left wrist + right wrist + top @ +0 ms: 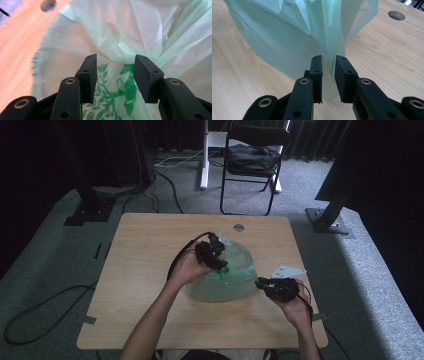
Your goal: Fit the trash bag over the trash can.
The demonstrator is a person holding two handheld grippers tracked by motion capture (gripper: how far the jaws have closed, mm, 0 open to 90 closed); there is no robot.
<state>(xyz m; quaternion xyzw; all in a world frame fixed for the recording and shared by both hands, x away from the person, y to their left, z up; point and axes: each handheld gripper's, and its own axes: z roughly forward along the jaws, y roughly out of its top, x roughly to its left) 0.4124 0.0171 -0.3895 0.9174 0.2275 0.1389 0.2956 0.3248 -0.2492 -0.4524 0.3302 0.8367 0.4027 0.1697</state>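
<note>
Bag: pale green translucent plastic bag (227, 277), thin crinkled film bunched into a soft mound, lying right of centre on the table (145, 270).
Print: the left gripper view shows a darker green leaf-and-tree motif (117, 92) on the film between the jaws.
Left gripper (216, 256): at the bag's 11 o'clock edge in the high view; jaws stand apart with film between them, pads not pressing.
Right gripper (265, 284): at the bag's 4 o'clock edge; a gathered fold of film (329, 75) hangs between narrowly parted jaws, no firm pinch visible.
Table surface: light wood grain with a round cable hole (238, 227) at 12 o'clock.
Surroundings: white tag-like piece (287, 270) at 3 o'clock of the bag; folding chair (252, 162) beyond the far edge; cables on grey carpet.
</note>
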